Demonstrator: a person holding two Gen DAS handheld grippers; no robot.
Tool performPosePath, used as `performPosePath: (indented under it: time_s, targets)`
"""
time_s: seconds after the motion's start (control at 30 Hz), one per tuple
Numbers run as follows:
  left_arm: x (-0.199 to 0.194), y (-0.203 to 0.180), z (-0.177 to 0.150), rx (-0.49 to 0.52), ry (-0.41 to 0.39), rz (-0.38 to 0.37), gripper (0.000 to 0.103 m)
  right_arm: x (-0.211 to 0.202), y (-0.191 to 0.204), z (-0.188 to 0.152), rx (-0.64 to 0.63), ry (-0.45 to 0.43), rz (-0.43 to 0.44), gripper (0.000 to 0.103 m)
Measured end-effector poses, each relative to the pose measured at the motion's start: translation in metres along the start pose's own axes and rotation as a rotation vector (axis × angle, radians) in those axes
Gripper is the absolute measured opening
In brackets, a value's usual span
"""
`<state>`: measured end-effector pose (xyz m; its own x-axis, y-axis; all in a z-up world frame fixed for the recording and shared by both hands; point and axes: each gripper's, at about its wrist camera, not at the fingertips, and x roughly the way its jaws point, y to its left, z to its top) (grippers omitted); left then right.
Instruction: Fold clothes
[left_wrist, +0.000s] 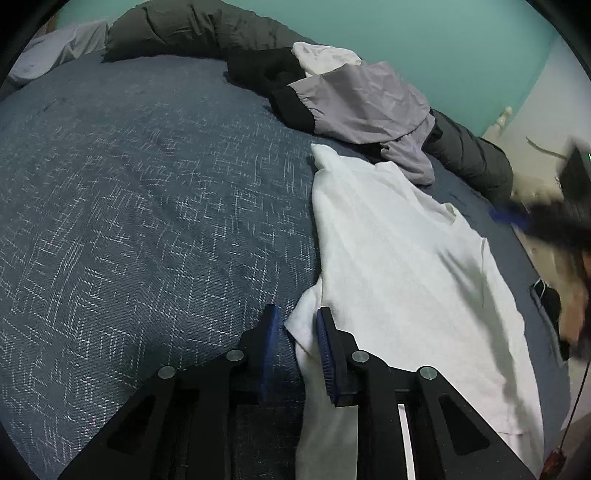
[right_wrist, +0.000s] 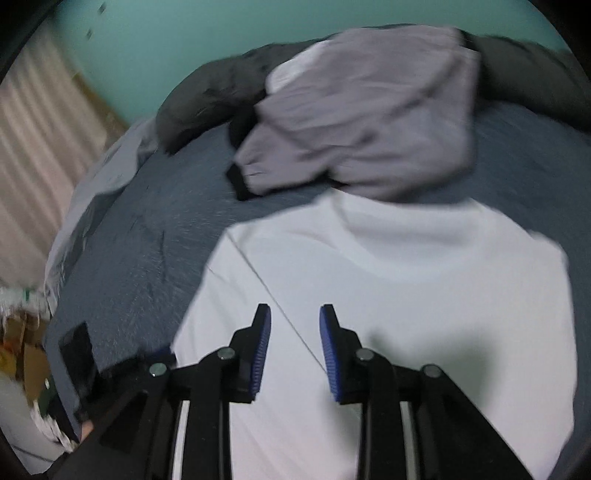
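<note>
White shirt (left_wrist: 399, 258) flat on blue bedspread (left_wrist: 147, 203) — grey garment (left_wrist: 362, 99) beyond

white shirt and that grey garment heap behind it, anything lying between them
Nothing separate: in the right wrist view the grey garment overlaps the white shirt at its collar edge.

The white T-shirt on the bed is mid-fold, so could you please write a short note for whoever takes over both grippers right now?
Left gripper: open, jaws straddling the shirt's near left edge, not clamped.
Right gripper: open, holding nothing, above the shirt's middle; that view is blurred.
White T-shirt: flat on the blue bedspread, left side already folded in.
Grey shorts: unfolded, in a heap with dark clothes beyond the collar.
Left to do: finish the shirt, then fold the heap.
</note>
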<state>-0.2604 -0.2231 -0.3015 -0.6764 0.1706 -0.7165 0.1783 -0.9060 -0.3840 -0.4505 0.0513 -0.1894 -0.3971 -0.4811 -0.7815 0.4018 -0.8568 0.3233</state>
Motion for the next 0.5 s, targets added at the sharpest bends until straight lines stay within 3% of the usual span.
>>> performPosePath:
  time_s: [0.33,0.5]
  targets:
    - [0.005,0.002,-0.002,-0.004,-0.003,-0.001,0.021,0.112,0.068,0.075,-0.096,0.155,0.054,0.027]
    - [0.004,0.002,-0.003,-0.006,-0.002,-0.003,0.021,0.153,0.090,0.086,-0.152,0.238,-0.004,0.027]
